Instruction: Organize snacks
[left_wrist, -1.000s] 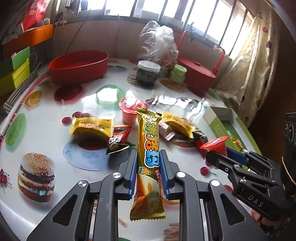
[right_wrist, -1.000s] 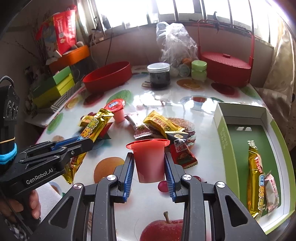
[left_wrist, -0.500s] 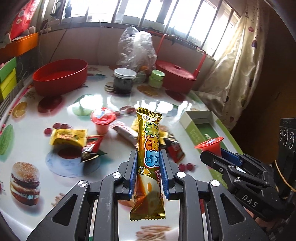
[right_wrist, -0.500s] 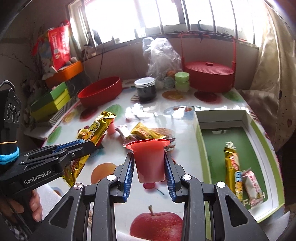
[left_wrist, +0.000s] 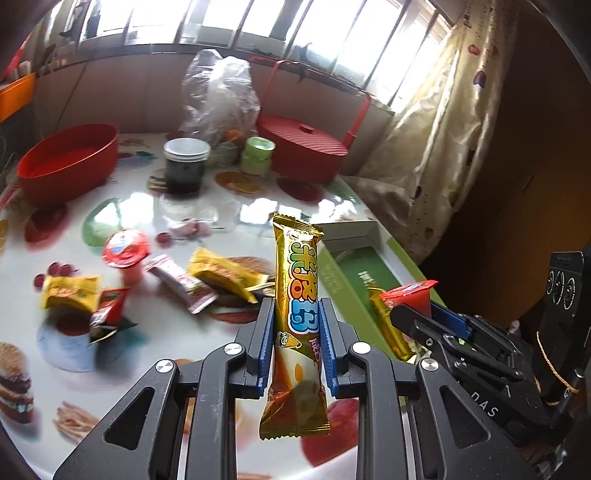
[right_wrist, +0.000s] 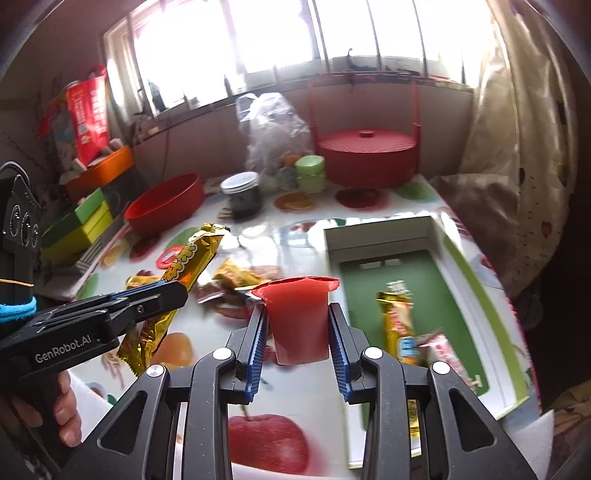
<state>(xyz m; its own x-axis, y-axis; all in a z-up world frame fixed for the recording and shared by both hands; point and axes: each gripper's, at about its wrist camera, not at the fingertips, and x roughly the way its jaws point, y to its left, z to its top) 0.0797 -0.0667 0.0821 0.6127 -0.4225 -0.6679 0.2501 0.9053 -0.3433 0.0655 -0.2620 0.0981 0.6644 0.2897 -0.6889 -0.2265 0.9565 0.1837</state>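
Note:
My left gripper (left_wrist: 295, 325) is shut on a long gold snack bar (left_wrist: 297, 295), held upright above the table. That bar (right_wrist: 184, 273) and the left gripper (right_wrist: 162, 295) also show at the left of the right wrist view. My right gripper (right_wrist: 297, 325) is shut on a red jelly cup (right_wrist: 297, 317), which hangs just left of the green-lined box (right_wrist: 458, 280). In that box lie a gold bar (right_wrist: 399, 325) and a pink wrapped snack (right_wrist: 443, 350). The right gripper (left_wrist: 424, 314) with its jelly cup (left_wrist: 410, 295) appears at the right of the left wrist view.
Loose snacks lie mid-table: a second jelly cup (left_wrist: 125, 254), yellow packets (left_wrist: 70, 291) (left_wrist: 221, 273) and a pink packet (left_wrist: 181, 284). At the back stand a red bowl (left_wrist: 66, 162), a dark jar (left_wrist: 186, 162), a green tub (left_wrist: 258, 155), a plastic bag (left_wrist: 221, 96) and a red lidded basket (left_wrist: 303, 147). A hand (right_wrist: 62, 413) grips the left tool.
Both grippers have swung to the right with their snacks and risen a little. The green box has come closer to the middle of both views. Neither grip has changed.

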